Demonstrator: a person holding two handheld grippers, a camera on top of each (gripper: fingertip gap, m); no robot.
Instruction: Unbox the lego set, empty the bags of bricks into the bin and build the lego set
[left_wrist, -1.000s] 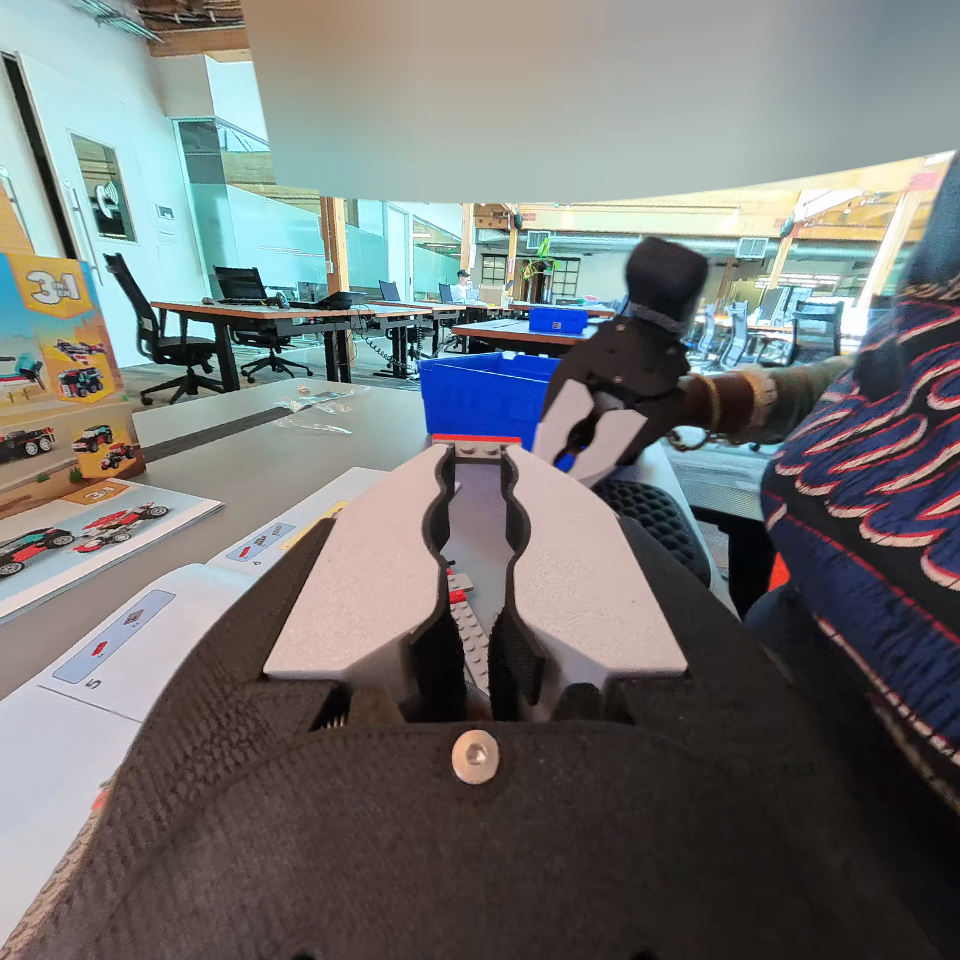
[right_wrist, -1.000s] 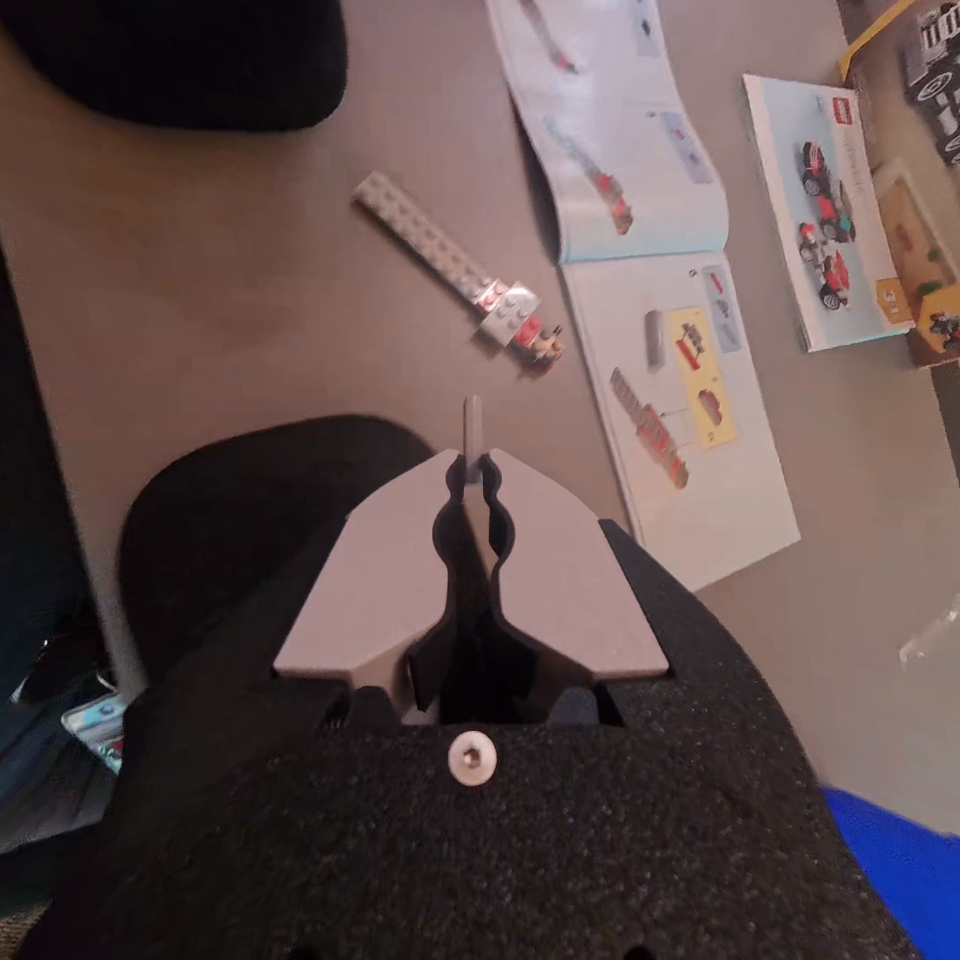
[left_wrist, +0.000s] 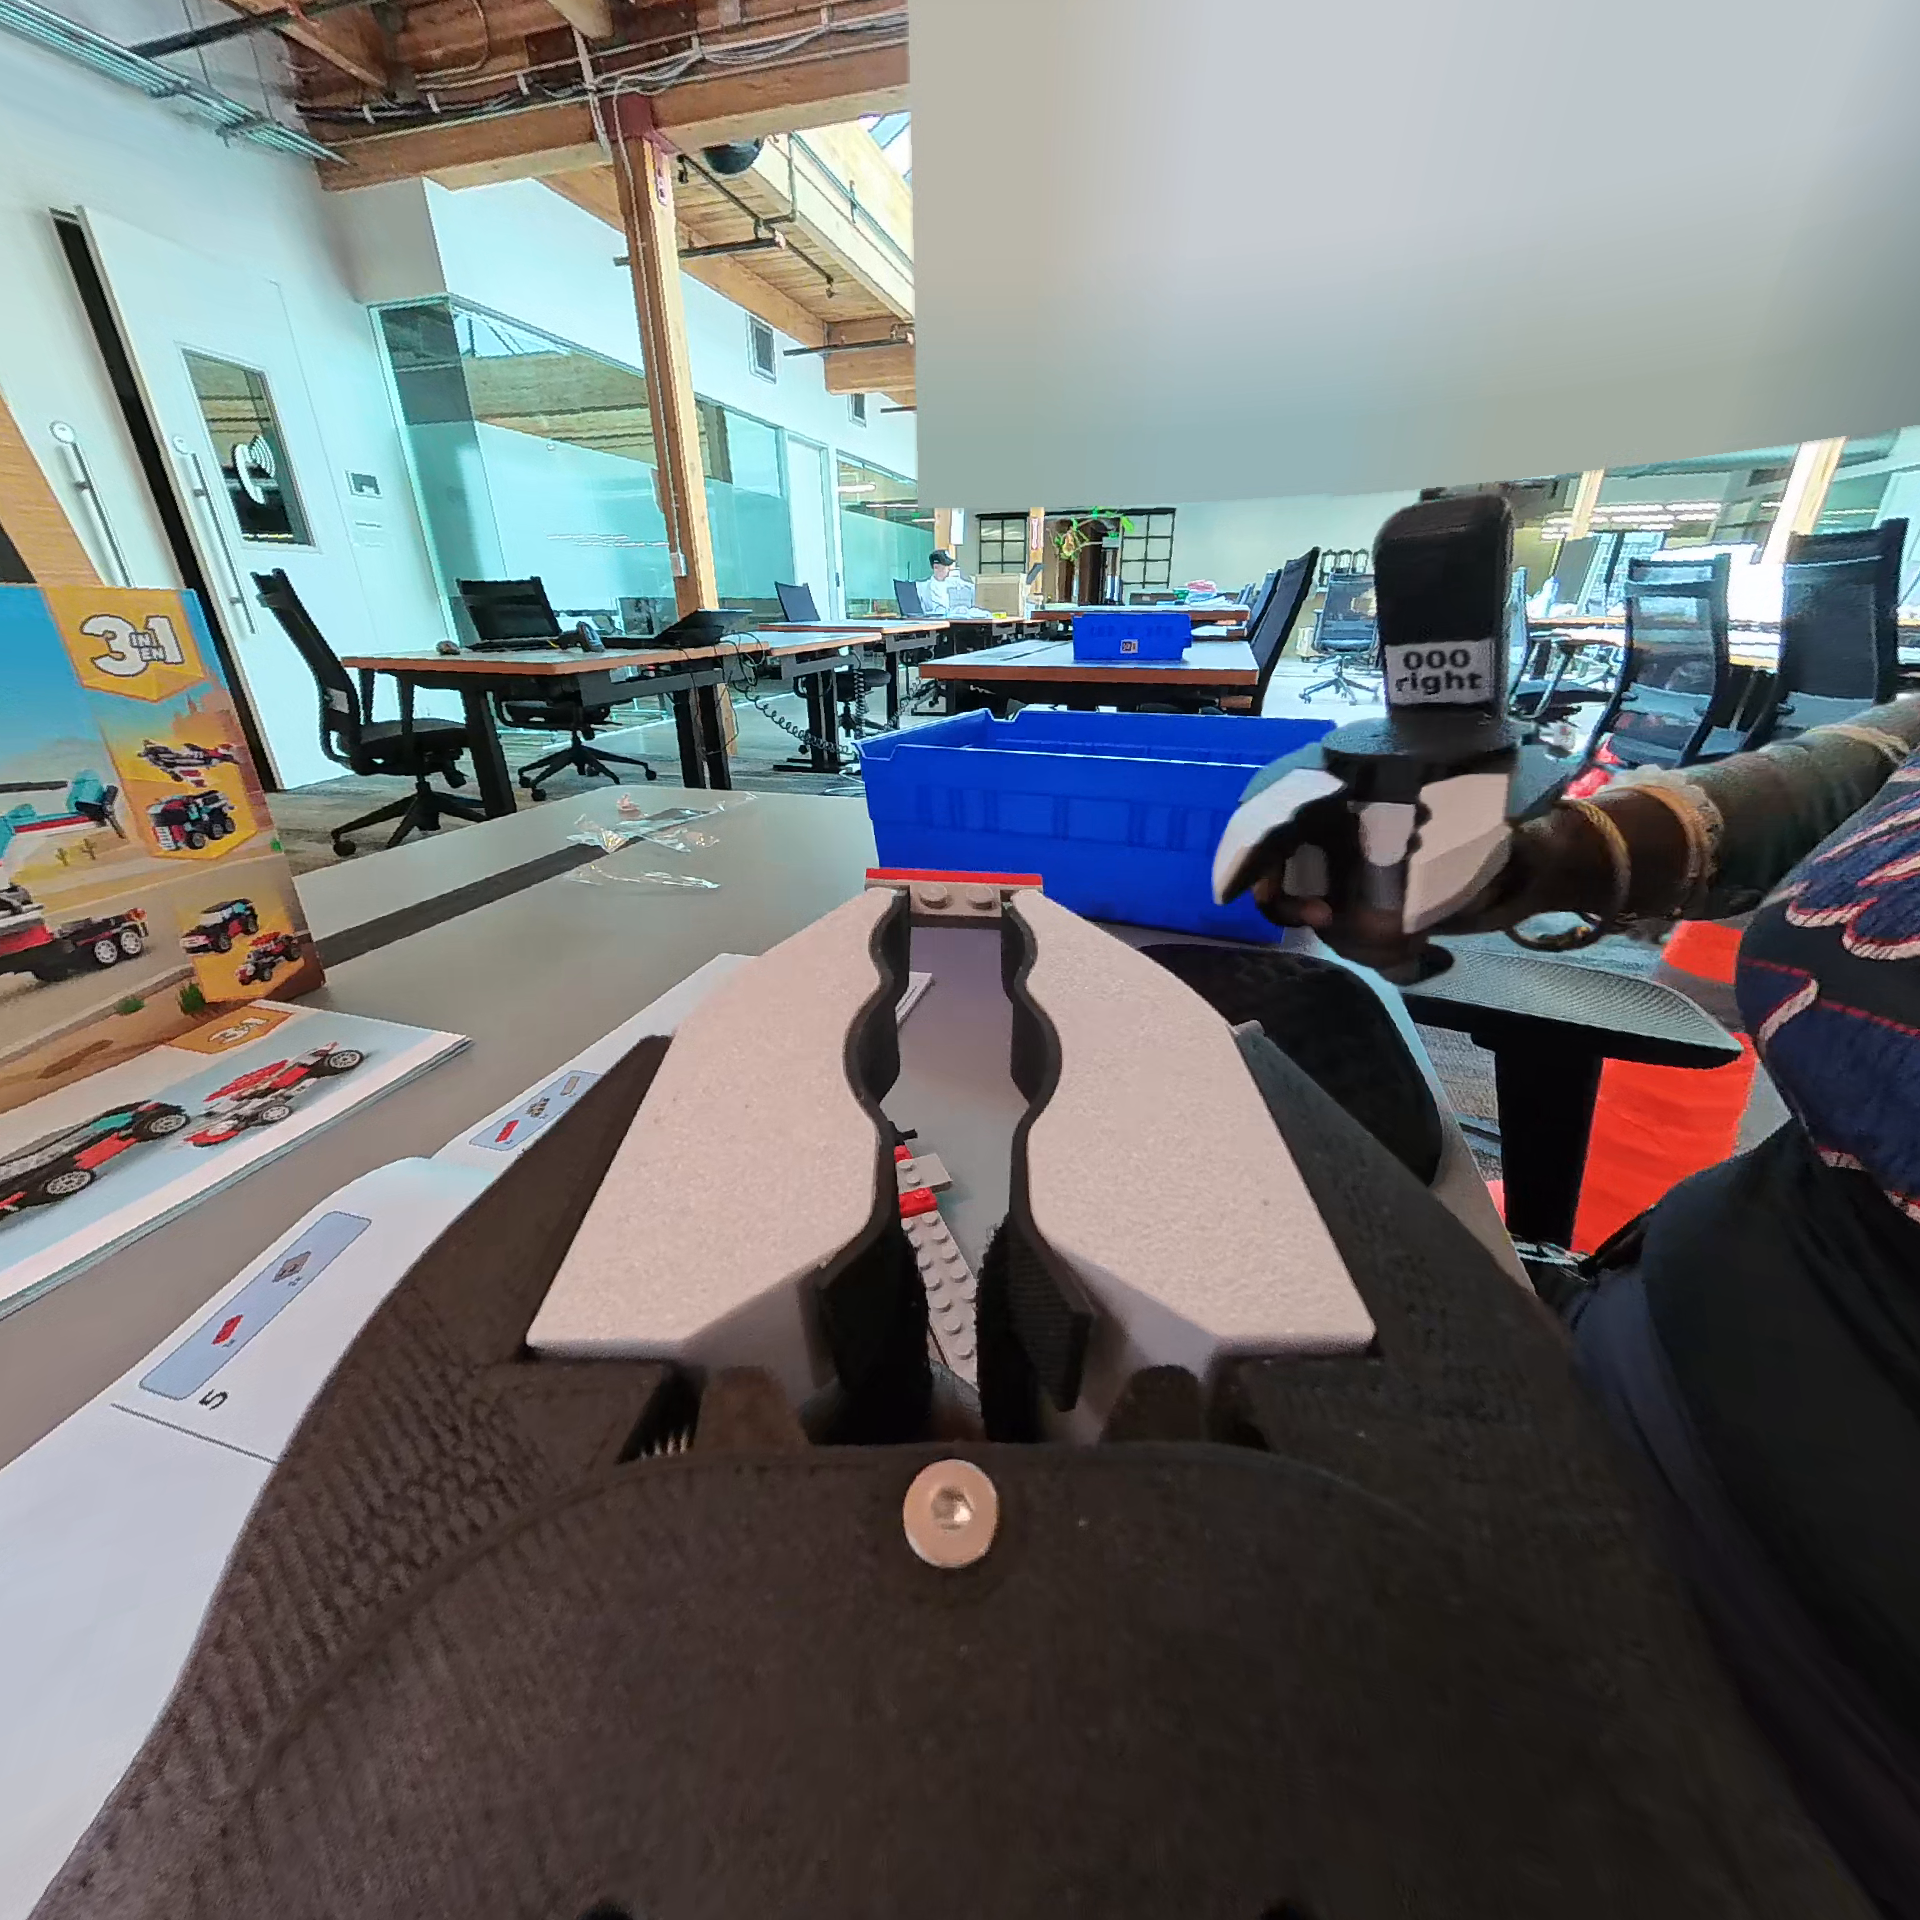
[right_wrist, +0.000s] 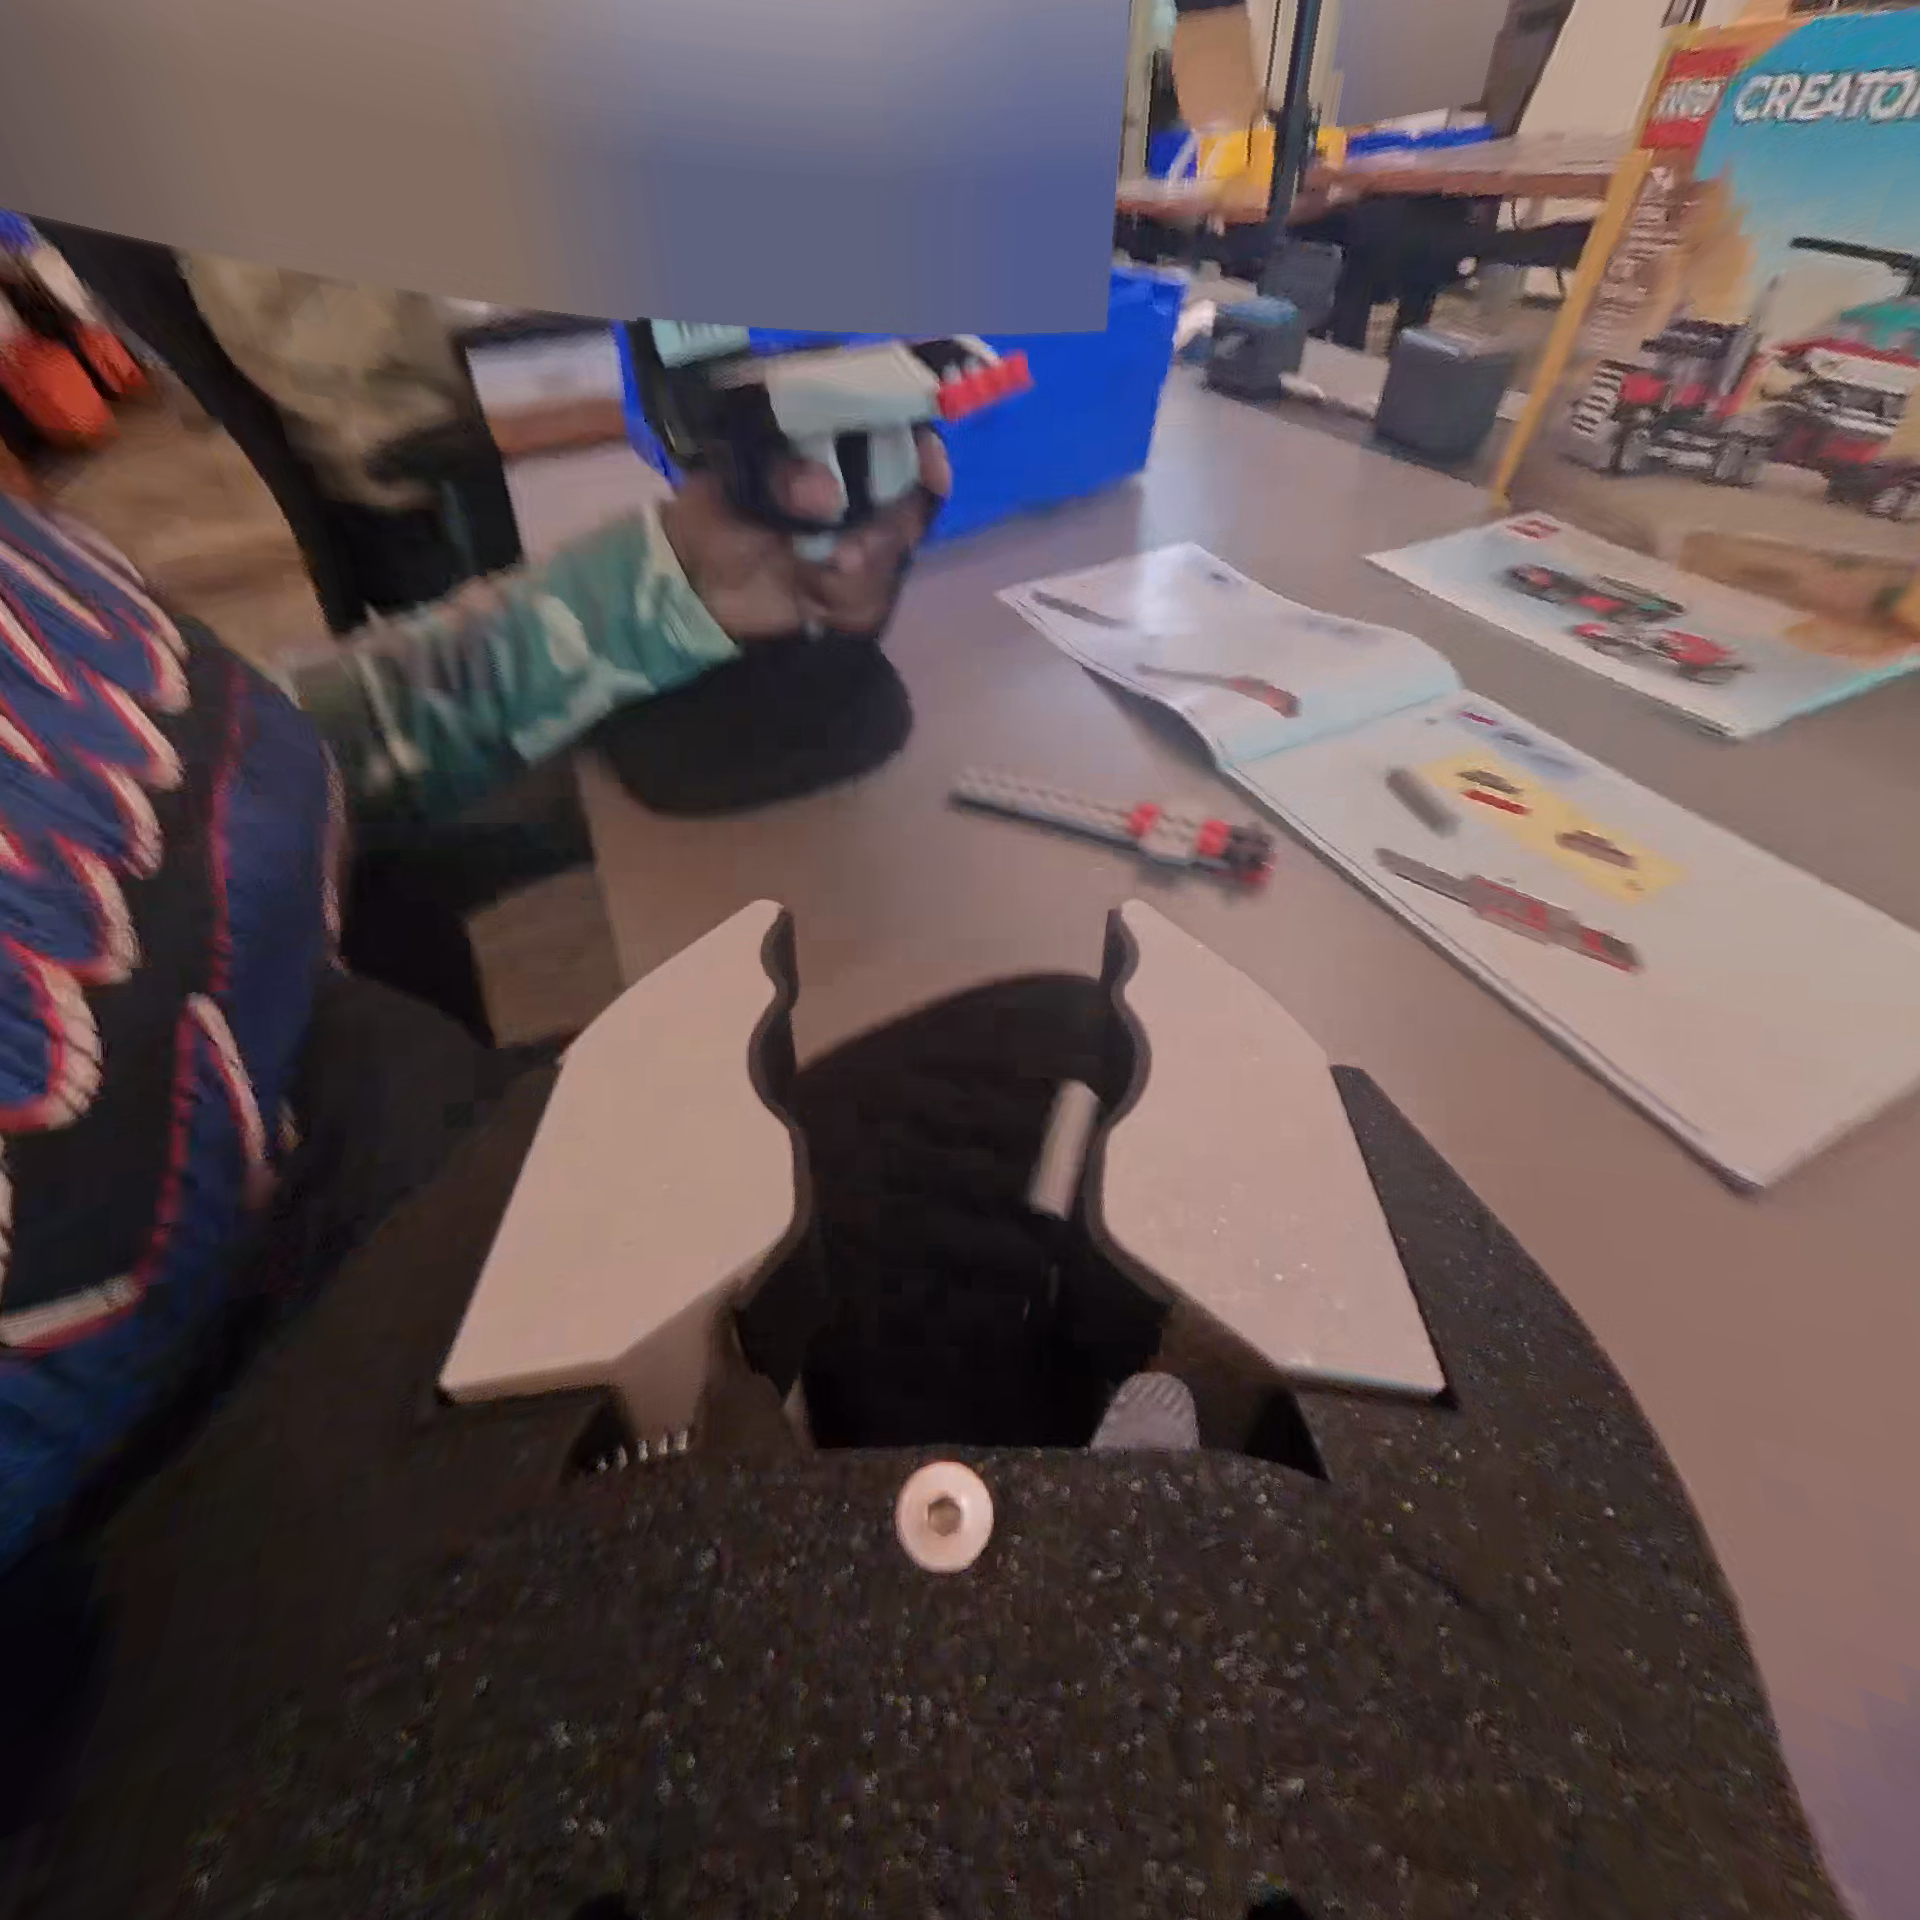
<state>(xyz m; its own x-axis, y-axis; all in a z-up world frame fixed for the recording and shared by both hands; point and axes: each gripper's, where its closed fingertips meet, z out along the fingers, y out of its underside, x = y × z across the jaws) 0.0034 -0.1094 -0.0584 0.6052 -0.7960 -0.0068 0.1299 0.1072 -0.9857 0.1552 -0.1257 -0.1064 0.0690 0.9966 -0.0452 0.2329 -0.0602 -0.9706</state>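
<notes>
A small grey and red brick piece (left_wrist: 953, 890) is pinched at the tips of the left gripper (left_wrist: 953, 914), held up in the air. A long grey studded plate with red bricks on one end (right_wrist: 1117, 824) lies flat on the grey table (right_wrist: 1039, 644), just beside an open instruction booklet (right_wrist: 1455, 831). A blue bin (left_wrist: 1070, 805) stands farther back. The tall, colourful set box (right_wrist: 1766, 291) stands upright, with a second booklet (right_wrist: 1652, 623) lying flat before it.

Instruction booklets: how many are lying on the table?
2. The open booklet lies beside the grey lego strip; the closed booklet lies in front of the lego box. Others may be hidden.
</notes>
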